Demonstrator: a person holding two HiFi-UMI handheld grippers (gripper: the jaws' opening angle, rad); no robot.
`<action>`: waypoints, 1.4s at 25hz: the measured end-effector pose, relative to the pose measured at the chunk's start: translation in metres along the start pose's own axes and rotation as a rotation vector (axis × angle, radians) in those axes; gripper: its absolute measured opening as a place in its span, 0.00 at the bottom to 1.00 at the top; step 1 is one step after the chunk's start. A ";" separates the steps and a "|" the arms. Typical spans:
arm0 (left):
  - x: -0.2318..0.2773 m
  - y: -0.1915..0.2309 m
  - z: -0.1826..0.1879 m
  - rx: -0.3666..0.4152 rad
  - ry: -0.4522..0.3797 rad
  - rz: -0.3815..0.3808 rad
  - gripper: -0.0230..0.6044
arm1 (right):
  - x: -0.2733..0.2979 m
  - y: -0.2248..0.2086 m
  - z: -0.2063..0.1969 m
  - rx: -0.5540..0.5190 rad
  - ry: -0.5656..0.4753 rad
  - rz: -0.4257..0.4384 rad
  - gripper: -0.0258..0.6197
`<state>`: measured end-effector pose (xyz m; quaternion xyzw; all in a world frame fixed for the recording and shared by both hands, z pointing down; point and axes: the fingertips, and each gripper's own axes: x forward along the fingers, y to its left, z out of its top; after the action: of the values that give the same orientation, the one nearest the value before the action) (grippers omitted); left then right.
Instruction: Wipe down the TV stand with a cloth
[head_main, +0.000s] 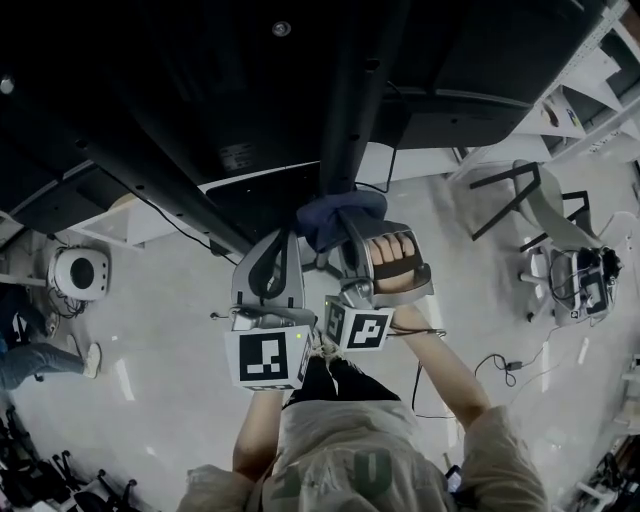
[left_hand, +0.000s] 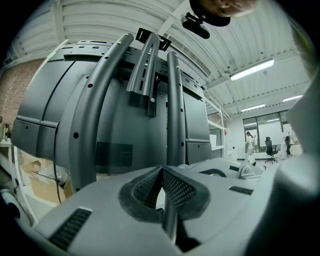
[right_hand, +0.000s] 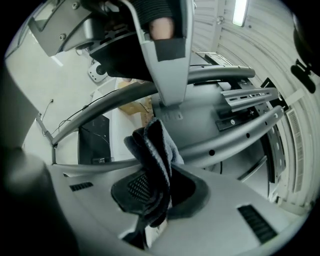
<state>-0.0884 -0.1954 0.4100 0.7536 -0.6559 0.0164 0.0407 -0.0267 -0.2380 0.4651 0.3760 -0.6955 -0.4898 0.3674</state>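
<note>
Your right gripper (right_hand: 156, 186) clamps tight on the folded dark cloth (right_hand: 152, 147) at the TV stand (head_main: 350, 100) upright, your left gripper (left_hand: 162, 176) closed and empty just beside it, with open floor (head_main: 150, 330) on both sides.

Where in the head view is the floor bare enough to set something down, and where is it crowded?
Bare floor lies between the white unit and the left gripper, and again between the right gripper and the chair. It is crowded at the pole, where both grippers and the cloth meet.
</note>
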 end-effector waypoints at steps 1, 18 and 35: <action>-0.001 0.001 -0.004 -0.002 0.000 0.005 0.06 | 0.001 0.008 -0.002 0.003 0.002 0.007 0.13; 0.005 0.018 -0.141 -0.044 -0.047 0.061 0.06 | 0.027 0.178 -0.053 -0.066 0.017 0.032 0.13; 0.044 0.031 -0.227 -0.039 -0.056 0.037 0.06 | 0.042 0.318 -0.092 -0.113 0.020 0.119 0.13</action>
<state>-0.1060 -0.2243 0.6409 0.7405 -0.6708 -0.0167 0.0365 -0.0165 -0.2373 0.7985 0.3175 -0.6840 -0.5021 0.4234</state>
